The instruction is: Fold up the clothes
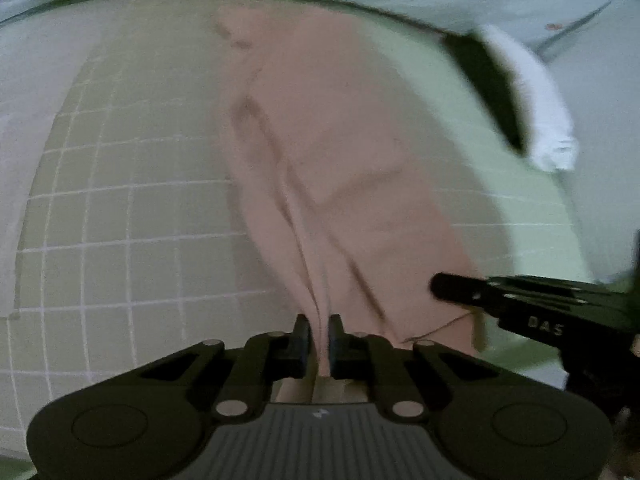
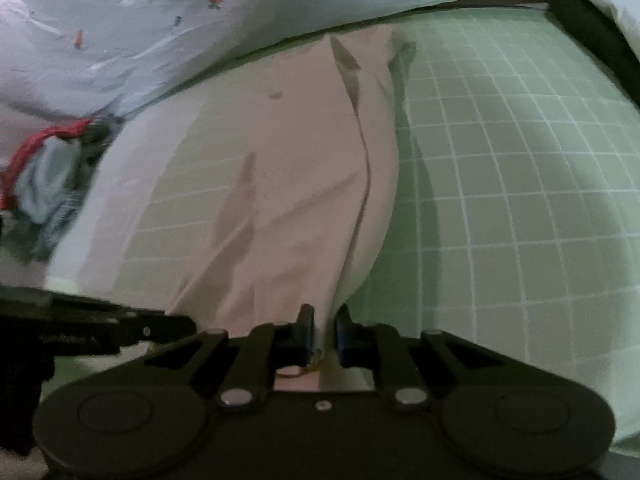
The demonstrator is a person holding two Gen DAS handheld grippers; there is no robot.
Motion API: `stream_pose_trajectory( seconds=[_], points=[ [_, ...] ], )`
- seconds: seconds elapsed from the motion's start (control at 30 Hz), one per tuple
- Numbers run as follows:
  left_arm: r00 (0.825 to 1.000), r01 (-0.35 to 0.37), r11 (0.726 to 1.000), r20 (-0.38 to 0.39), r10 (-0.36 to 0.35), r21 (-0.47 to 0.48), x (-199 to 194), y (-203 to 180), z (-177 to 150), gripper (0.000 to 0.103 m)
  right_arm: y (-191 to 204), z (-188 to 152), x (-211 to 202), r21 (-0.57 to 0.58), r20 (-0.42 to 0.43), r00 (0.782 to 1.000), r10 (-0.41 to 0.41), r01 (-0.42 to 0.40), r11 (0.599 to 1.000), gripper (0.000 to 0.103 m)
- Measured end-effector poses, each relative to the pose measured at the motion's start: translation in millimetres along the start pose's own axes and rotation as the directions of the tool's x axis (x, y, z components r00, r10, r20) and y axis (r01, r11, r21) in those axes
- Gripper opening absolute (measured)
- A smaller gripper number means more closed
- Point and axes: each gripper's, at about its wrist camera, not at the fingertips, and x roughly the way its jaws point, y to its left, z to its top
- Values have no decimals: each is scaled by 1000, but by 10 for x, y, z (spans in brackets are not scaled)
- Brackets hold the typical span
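Observation:
A pale pink garment [image 1: 340,152] lies stretched lengthwise on a green cutting mat [image 1: 120,208] with a white grid. My left gripper [image 1: 319,334] is shut on the garment's near edge, the cloth pinched between its pads and pulled up into folds. In the right wrist view the same pink garment [image 2: 304,168] runs away from me, and my right gripper [image 2: 322,330] is shut on its near edge too. The right gripper [image 1: 436,286] also shows at the right of the left wrist view, and the left gripper [image 2: 188,326] at the left of the right wrist view.
The green mat [image 2: 520,180] extends to the right. A light sheet with small orange prints [image 2: 140,20] lies beyond the mat's far edge. A bundle of red and grey cloth [image 2: 44,176] sits at the left. A white folded item [image 1: 544,104] rests at the mat's right edge.

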Motion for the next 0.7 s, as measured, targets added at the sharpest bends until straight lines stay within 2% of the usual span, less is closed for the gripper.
stream_pose_trajectory(
  seconds=[0.1,0.2,0.37,0.43,0.57,0.7],
  points=[
    [997,35,997,63,-39,63,-374,-148,88,8,-41,150,-397,51,23,997,79,-80,995,11],
    [987,92,994,126,-98,55,-700,-208,275,8,-133,388,-722,150,82,980,182,-193,970,11],
    [952,198,979,245,-183,-40,-969,-130,729,8,-227,768,-888,190,193,949,248,-284,940,11],
    [934,230,972,293,-205,-54,-982,-101,896,8,-234,938,-868,175,230,943,243,-285,942,11],
    [931,180,981,336,-144,-78,-801,-152,1287,8,-239,1301,-694,142,253,940,229,-270,952,11],
    [932,164,978,345,-112,-127,-591,-55,1586,8,-370,1606,-423,177,256,936,242,-291,940,11]
  ],
)
